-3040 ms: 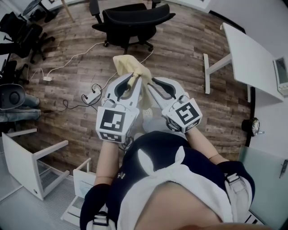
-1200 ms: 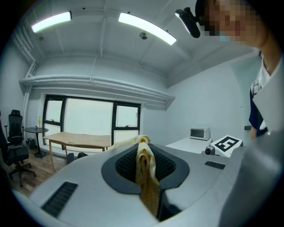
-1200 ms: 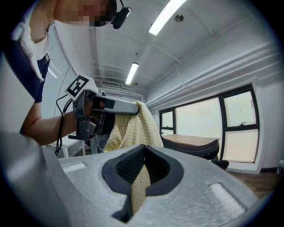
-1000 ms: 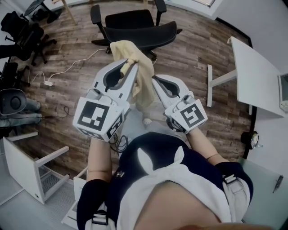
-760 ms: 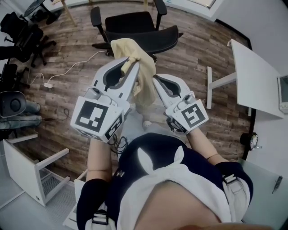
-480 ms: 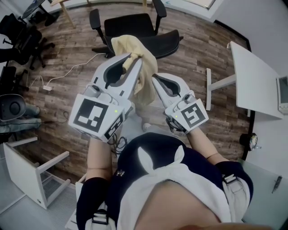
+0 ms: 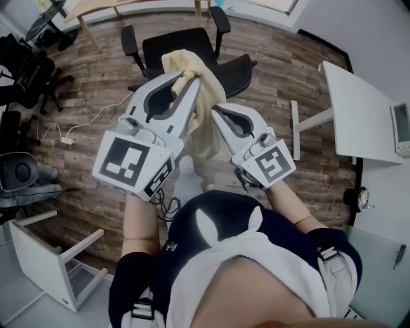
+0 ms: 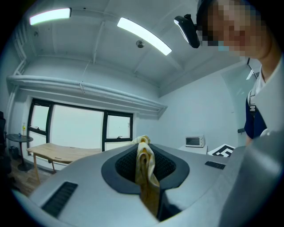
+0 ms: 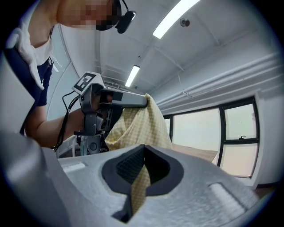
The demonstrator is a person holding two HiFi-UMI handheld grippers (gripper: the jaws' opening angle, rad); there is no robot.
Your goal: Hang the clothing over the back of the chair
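A pale yellow garment (image 7: 202, 136) hangs bunched between my two grippers, over the wooden floor in front of a black office chair (image 7: 172, 45). My left gripper (image 7: 194, 79) is shut on the garment's upper fold (image 8: 144, 165), level with the chair's back (image 7: 239, 66) in the head view. My right gripper (image 7: 215, 109) sits lower and to the right, shut on another edge of the cloth (image 9: 139, 188). In the right gripper view the garment (image 9: 141, 125) drapes down from the left gripper (image 9: 128, 100). No part of the cloth touches the chair.
A white desk (image 7: 360, 112) with a slanted leg (image 7: 295, 122) stands at the right. Other black chairs (image 7: 27, 66) and floor cables (image 7: 70, 122) lie at the left. A white shelf unit (image 7: 46, 256) lies tipped at the lower left. A wooden table (image 7: 96, 6) is at the far edge.
Both grippers have risen and moved forward towards the chair, carrying the garment with them. The left gripper's tips now overlap the chair's back in the head view. Both grips are unchanged.
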